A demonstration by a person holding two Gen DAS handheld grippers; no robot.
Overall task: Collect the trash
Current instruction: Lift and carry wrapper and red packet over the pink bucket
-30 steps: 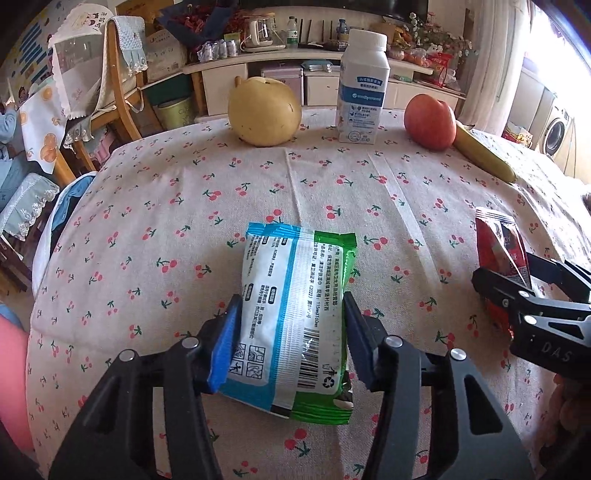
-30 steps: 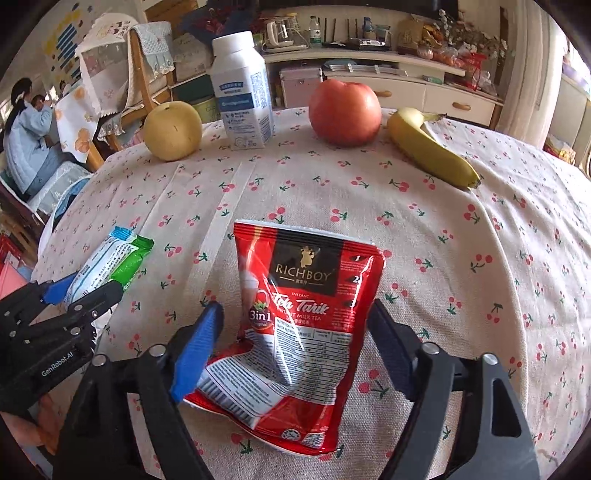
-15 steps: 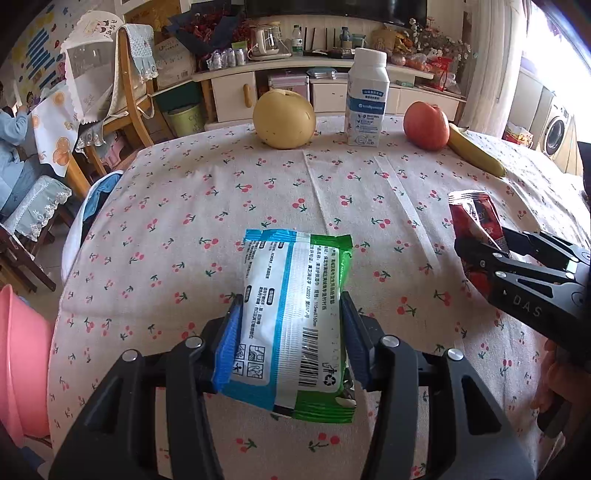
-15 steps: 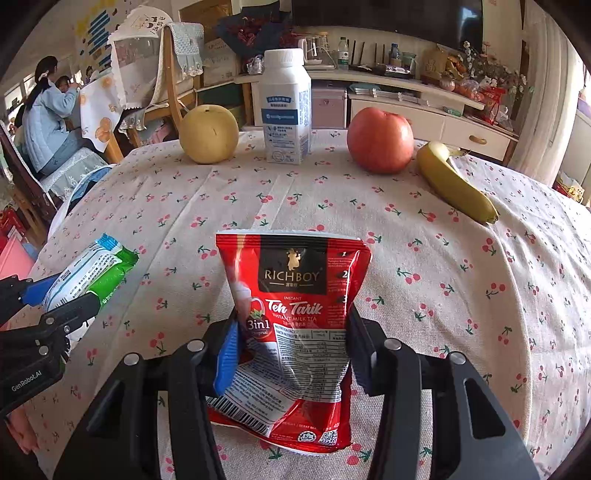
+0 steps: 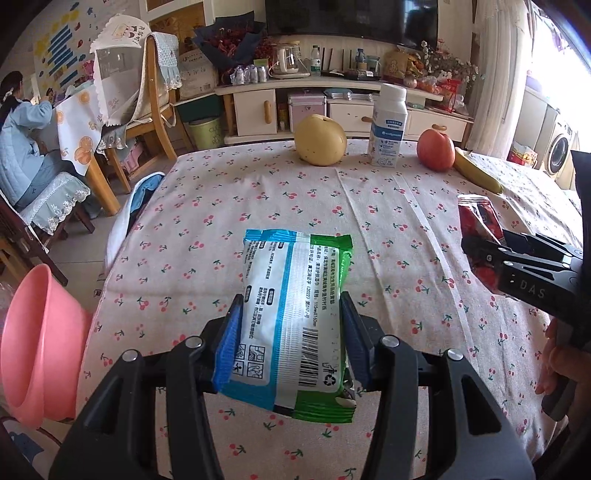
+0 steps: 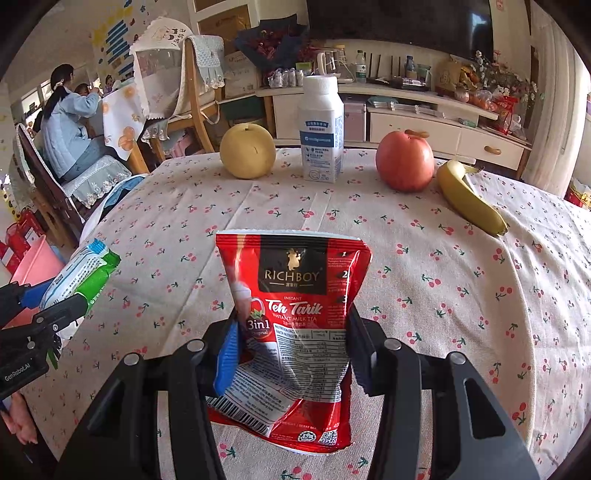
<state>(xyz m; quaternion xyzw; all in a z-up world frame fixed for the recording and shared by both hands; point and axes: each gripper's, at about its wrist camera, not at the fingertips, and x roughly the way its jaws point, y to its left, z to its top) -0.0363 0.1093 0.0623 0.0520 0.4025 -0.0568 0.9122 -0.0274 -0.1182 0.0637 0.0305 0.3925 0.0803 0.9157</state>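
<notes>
The left gripper (image 5: 291,328) pinches a blue-green wrapper (image 5: 295,314) and the right gripper (image 6: 291,339), its jaws just closed in, pinches a red tea sachet (image 6: 295,325), both packets lifted above the cherry-print tabletop (image 6: 424,277), where pear (image 6: 247,150), milk bottle (image 6: 321,129), apple (image 6: 404,160) and banana (image 6: 469,197) line the far edge.

Twin wrist views (shared table (image 5: 406,229))

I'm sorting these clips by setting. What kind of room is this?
Most likely a home living and dining room: a table under a cherry-print cloth bearing fruit, a TV above a low white cabinet, and a washing machine off to the side.
</notes>
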